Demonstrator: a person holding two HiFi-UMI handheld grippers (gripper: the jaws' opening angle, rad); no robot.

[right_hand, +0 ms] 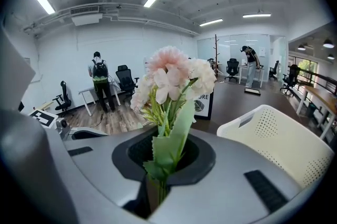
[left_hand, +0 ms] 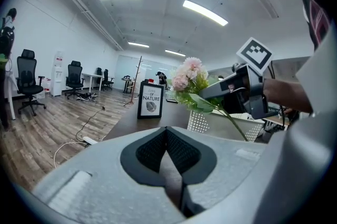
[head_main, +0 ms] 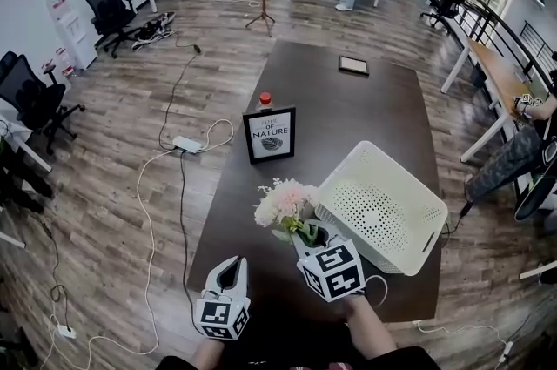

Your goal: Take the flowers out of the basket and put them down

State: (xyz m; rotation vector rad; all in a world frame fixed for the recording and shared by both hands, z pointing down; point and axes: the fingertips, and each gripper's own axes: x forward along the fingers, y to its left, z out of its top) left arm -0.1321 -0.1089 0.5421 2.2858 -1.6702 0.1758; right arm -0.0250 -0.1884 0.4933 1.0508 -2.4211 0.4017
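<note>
The right gripper has its fingers closed on the green stems of a bunch of pale pink and white artificial flowers, holding it upright with the blooms above the fingers. The bunch is out of the white perforated plastic basket, held over the dark brown table just left of the basket. The left gripper hovers near the table's front edge, its fingers together and holding nothing. A black-framed sign stands behind the flowers.
</note>
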